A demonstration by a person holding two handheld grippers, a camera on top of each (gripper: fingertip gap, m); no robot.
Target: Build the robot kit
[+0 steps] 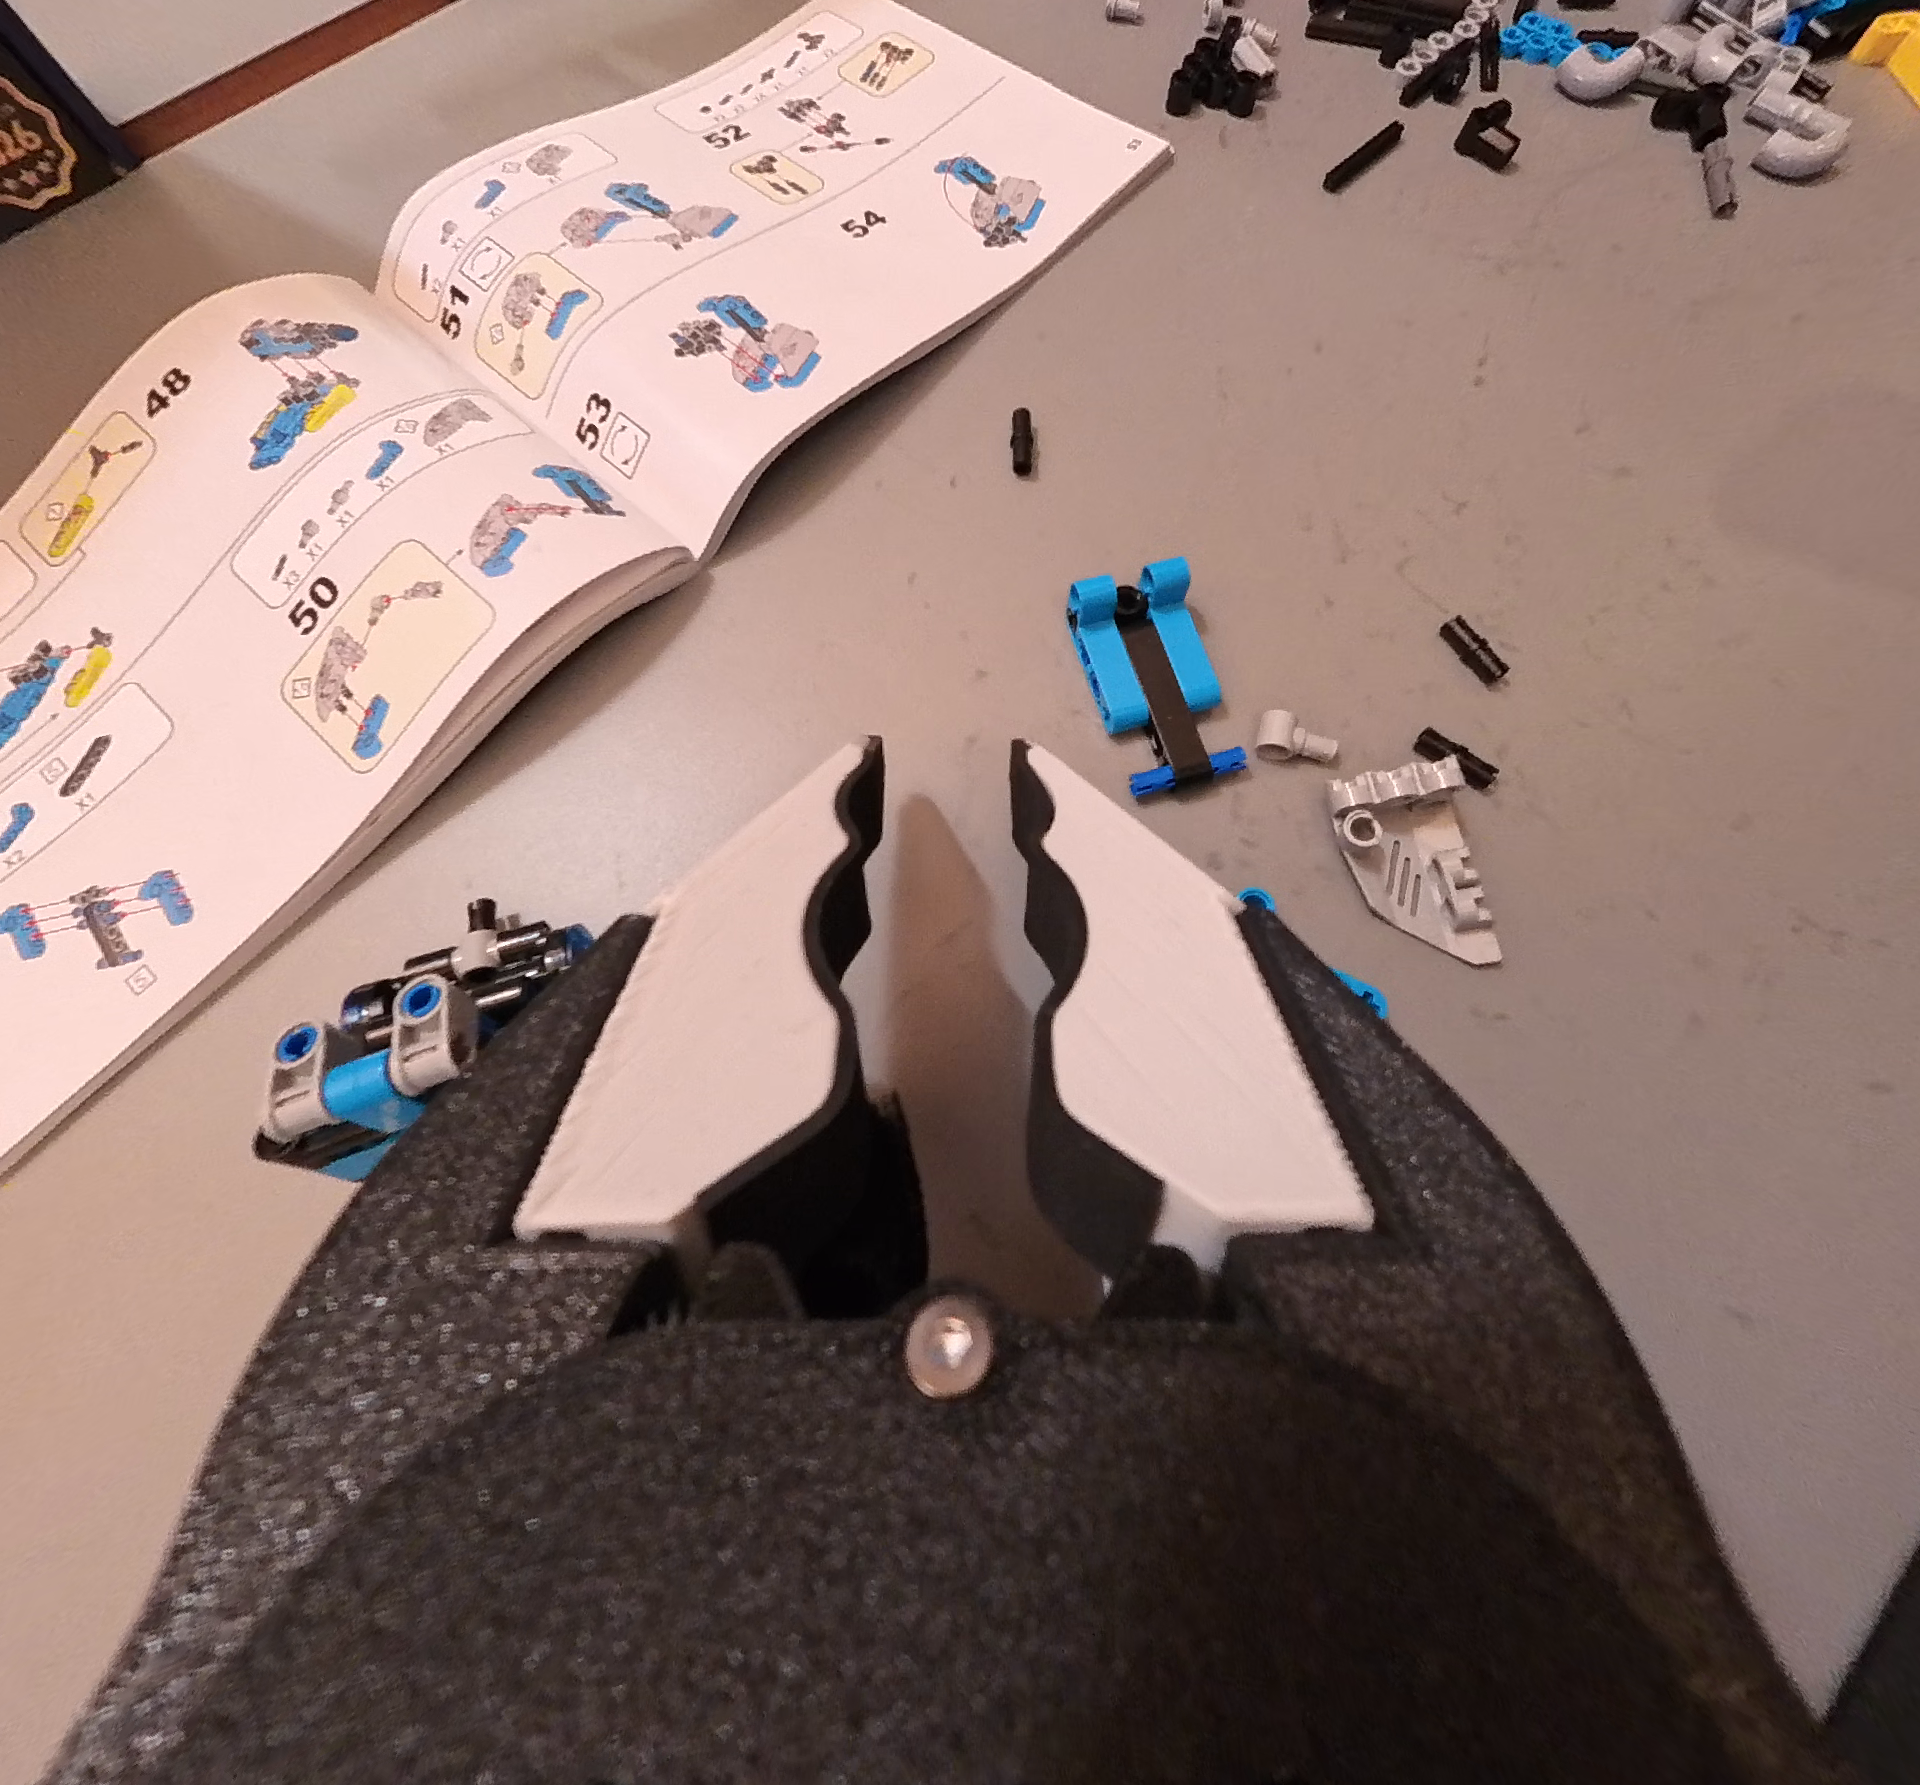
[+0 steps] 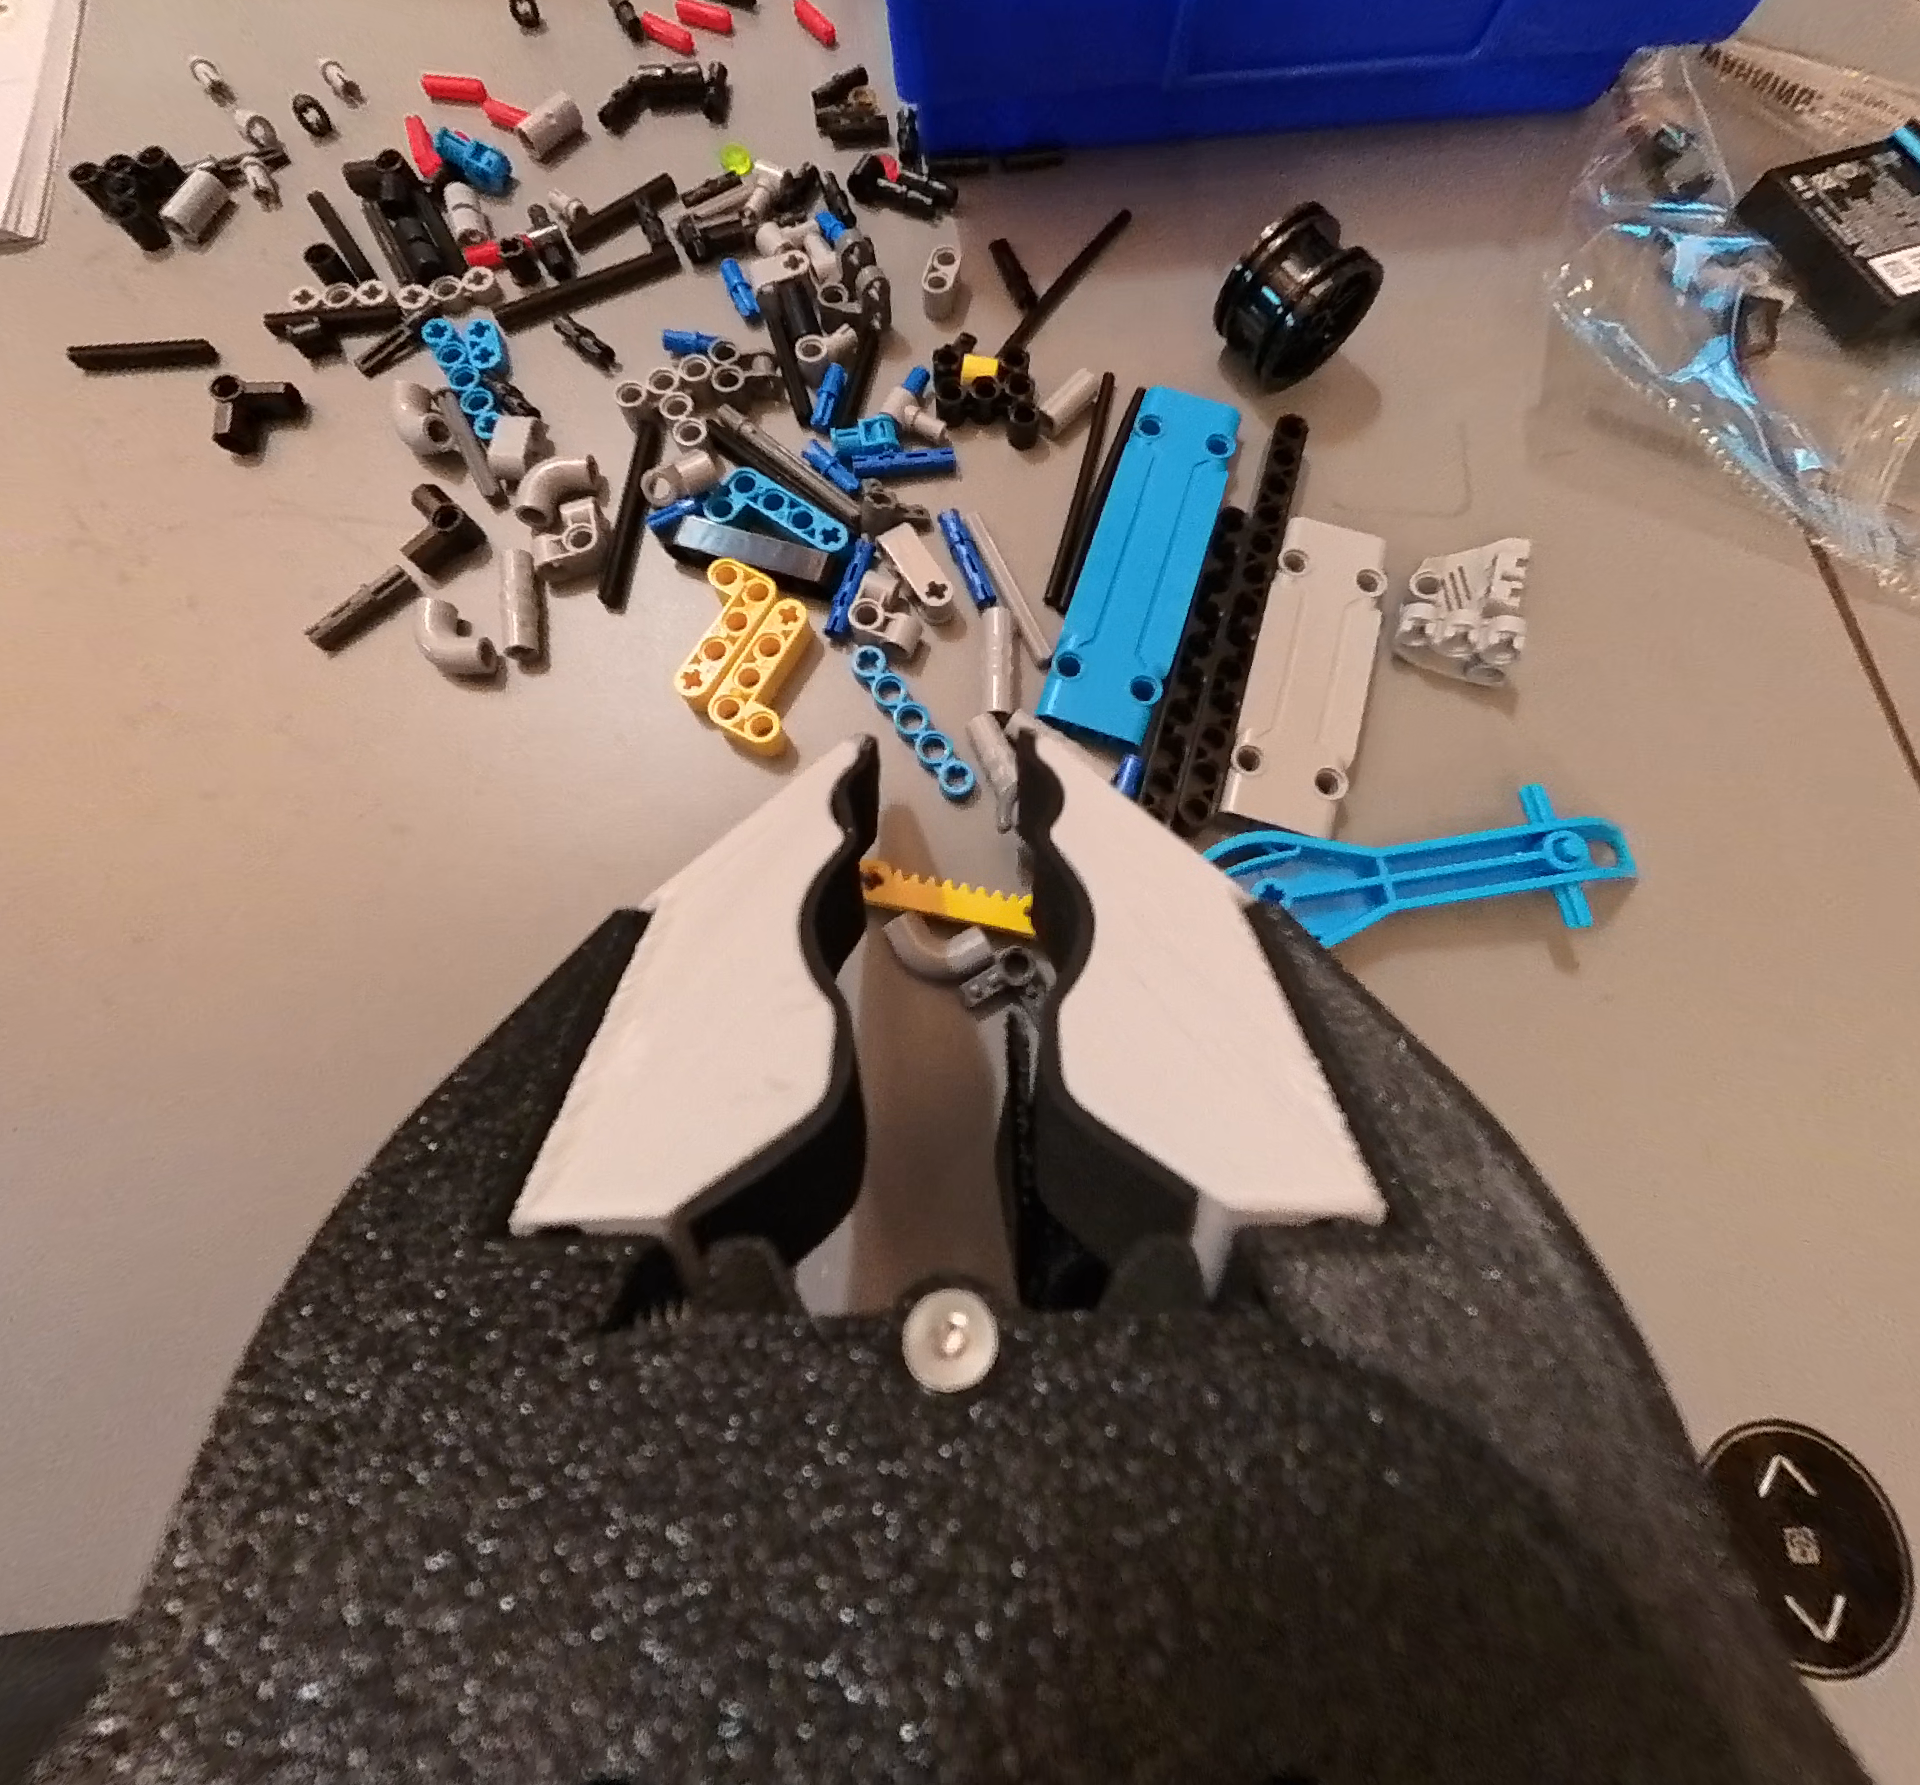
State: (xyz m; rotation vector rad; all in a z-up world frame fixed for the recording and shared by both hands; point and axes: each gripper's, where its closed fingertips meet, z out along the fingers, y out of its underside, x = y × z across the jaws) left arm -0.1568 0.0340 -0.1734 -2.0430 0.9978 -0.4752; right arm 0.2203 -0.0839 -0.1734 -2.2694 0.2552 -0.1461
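Note:
My left gripper (image 1: 948, 767) is open and empty above the grey table. A small blue and black sub-assembly (image 1: 1148, 670) lies just ahead to its right, with a grey connector (image 1: 1291, 738) and a grey panel piece (image 1: 1418, 847) beyond. A partly built blue and grey model (image 1: 416, 1029) lies beside its left finger. My right gripper (image 2: 948, 764) is open and empty, over the near edge of a pile of loose building pieces (image 2: 665, 364). A yellow toothed rack (image 2: 951, 896) and a grey elbow piece (image 2: 935, 951) lie on the table between its fingers.
An open instruction booklet (image 1: 499, 447) lies left of the left gripper. A blue bin (image 2: 1351, 0) stands at the back, a black wheel (image 2: 1299, 291) near it. A clear plastic bag (image 2: 1745, 301) lies at the right. Blue panel (image 2: 1143, 572), grey panel (image 2: 1309, 665), yellow beams (image 2: 743, 660). About 40 cm separates my left fingertips from my right. From the left gripper's tips to the grey connector (image 1: 1291, 738) is close to 5 cm.

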